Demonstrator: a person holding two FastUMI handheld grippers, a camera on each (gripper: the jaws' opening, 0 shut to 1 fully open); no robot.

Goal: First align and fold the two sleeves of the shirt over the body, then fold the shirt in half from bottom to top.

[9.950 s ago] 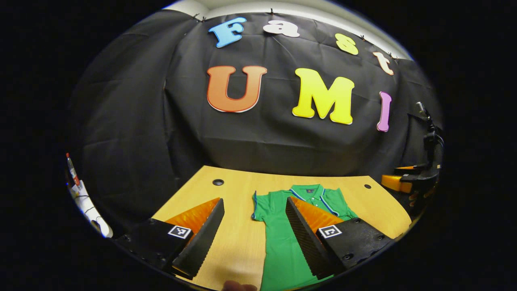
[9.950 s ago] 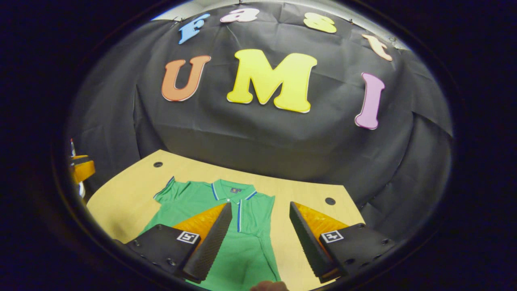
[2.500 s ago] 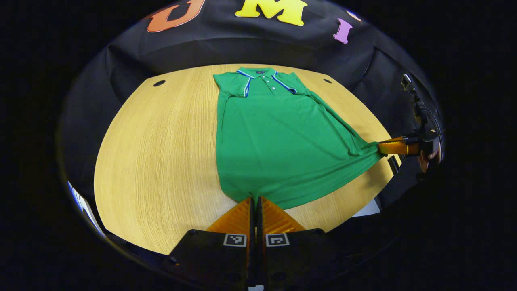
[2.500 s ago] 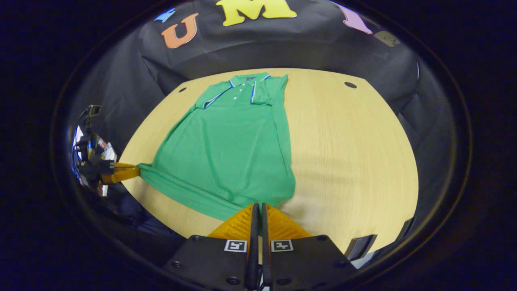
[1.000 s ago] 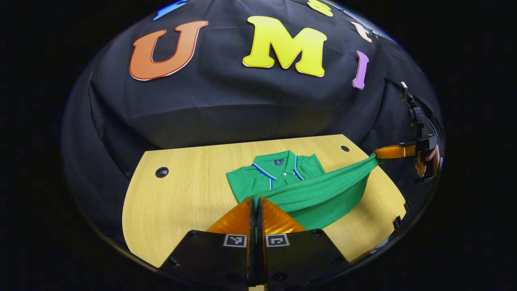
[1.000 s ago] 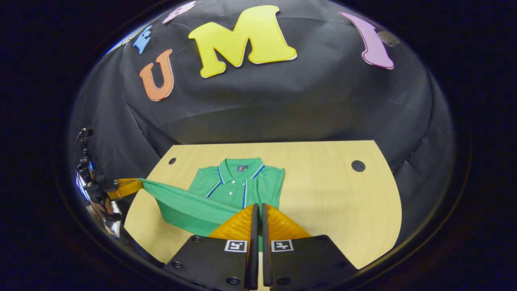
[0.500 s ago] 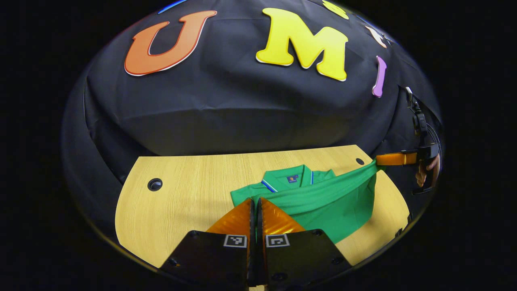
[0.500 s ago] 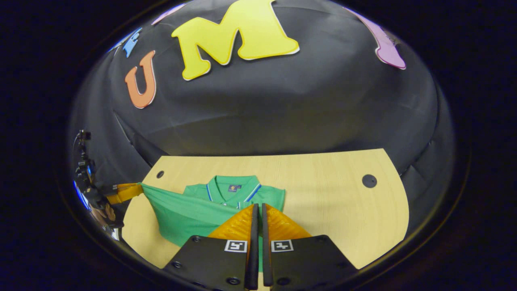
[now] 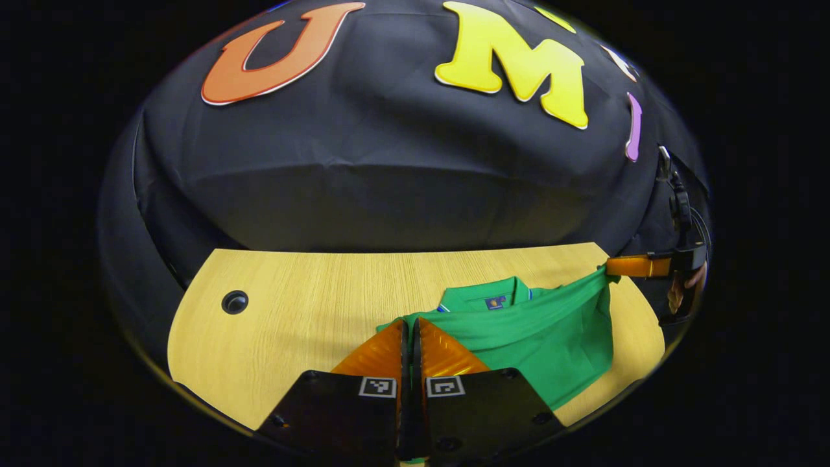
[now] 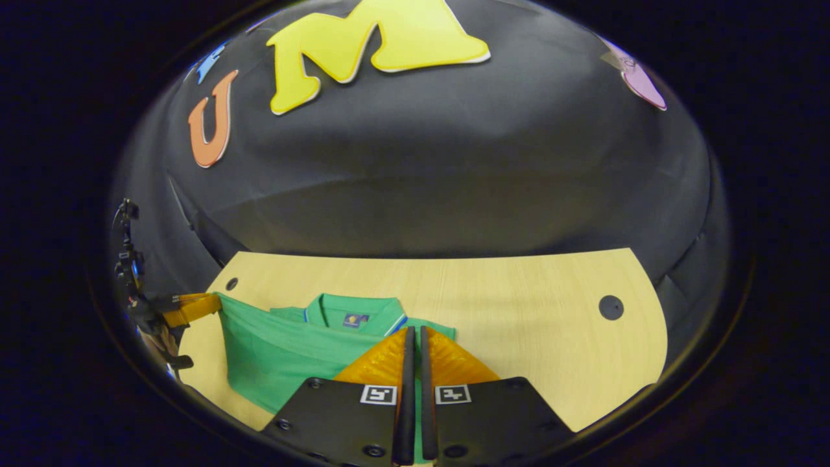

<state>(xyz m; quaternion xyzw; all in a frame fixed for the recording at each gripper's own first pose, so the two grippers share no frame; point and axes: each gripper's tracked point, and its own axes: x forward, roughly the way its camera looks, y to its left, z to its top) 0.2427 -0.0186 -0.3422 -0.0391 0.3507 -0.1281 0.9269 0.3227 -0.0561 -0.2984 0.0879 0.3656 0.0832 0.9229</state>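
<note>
- The left gripper (image 9: 408, 327) is sitting at the bottom of the left gripper view with its two fingers pressed together, pinching a bottom corner of the green shirt (image 9: 551, 337).
- The right gripper (image 10: 413, 334) is showing the same way in the right gripper view, its fingers clenched on the other bottom corner of the shirt (image 10: 279, 353).
- The shirt is lying on the wooden table (image 9: 305, 305), toward the right of the left gripper view and toward the left of the right gripper view.
- Its bottom edge is hanging stretched between the two grippers, above the table, with the lower part of the shirt draping down from it over the body and reaching close to the collar (image 10: 353, 310).
- The collar is peeking out beyond the lifted edge, with thin blue and white stripes along its rim.
- A small dark blue label (image 10: 356, 320) with a yellowish mark is sitting inside the neck; the mark is too small to read.
- Each gripper is carrying two square black-and-white markers (image 9: 378, 386) on its body; they are coded patterns, not words.
- In the left gripper view the right gripper (image 9: 609, 266) is showing far off at the right edge, gripping the cloth, with a hand (image 9: 681, 292) behind it.
- In the right gripper view the left gripper (image 10: 217, 299) is showing at the left edge, also biting the cloth.
- Round dark holes (image 9: 234, 302) are sitting in the table near its far corners.
</note>
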